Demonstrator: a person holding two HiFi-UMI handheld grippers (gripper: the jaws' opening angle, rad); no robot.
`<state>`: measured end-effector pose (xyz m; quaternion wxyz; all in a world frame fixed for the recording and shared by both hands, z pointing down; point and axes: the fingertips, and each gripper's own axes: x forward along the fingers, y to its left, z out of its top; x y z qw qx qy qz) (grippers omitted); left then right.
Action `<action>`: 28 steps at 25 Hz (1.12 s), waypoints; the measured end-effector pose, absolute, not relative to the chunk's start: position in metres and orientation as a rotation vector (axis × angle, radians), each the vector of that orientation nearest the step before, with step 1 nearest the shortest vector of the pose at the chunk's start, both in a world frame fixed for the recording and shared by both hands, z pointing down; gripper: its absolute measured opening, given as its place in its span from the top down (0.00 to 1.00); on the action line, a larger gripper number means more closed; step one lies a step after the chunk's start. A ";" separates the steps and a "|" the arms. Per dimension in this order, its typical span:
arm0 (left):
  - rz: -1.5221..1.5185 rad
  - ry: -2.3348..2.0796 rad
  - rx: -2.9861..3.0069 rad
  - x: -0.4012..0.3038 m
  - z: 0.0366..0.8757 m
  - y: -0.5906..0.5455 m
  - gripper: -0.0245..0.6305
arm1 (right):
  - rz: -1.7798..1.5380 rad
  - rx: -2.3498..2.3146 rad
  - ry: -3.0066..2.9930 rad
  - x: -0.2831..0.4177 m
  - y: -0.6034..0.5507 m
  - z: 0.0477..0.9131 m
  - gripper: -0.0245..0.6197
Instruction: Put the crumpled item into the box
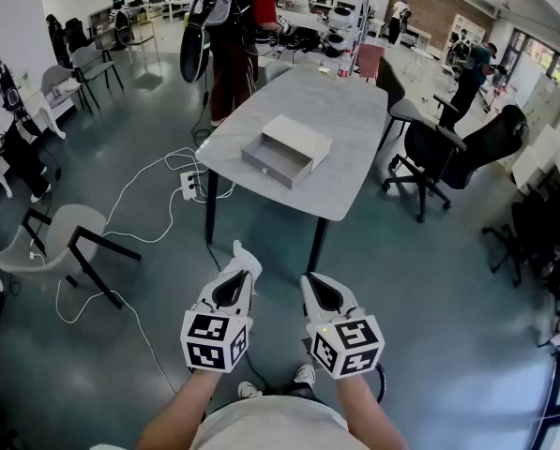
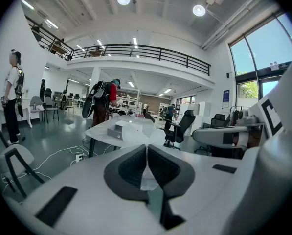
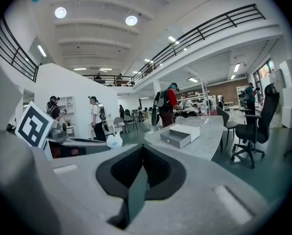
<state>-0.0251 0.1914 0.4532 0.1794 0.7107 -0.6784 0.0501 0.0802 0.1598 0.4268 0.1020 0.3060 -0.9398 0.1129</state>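
Observation:
A grey open box (image 1: 286, 150) lies on the pale table (image 1: 336, 186) a few steps ahead of me. The box (image 2: 117, 130) shows small in the left gripper view and in the right gripper view (image 3: 180, 135). My left gripper (image 1: 234, 284) is held low over the floor, shut on a white crumpled item (image 1: 248, 259) that sticks out past its tip. The crumpled item (image 2: 146, 177) sits pinched between the dark pads. It (image 3: 114, 141) also shows from the side. My right gripper (image 1: 312, 284) is beside the left, jaws together with nothing between them.
White cables and a power strip (image 1: 188, 186) lie on the floor by the table's near left leg. A grey chair (image 1: 54, 242) stands at left, and black office chairs (image 1: 430, 153) at right. A person with a backpack (image 1: 233, 36) stands at the table's far end.

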 end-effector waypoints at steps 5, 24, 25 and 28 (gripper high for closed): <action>0.141 -1.896 2.029 -0.037 0.455 0.198 0.94 | 0.331 0.936 -2.763 0.069 0.169 0.429 0.95; 0.161 -1.880 2.024 -0.071 0.471 0.124 0.94 | 0.386 0.921 -2.756 0.032 0.095 0.450 0.95; 0.165 -1.888 2.020 -0.075 0.471 0.116 0.94 | 0.386 0.912 -2.762 0.028 0.086 0.450 0.95; 0.179 -1.910 1.995 -0.085 0.470 0.090 0.94 | 0.407 0.888 -2.771 0.020 0.057 0.450 0.95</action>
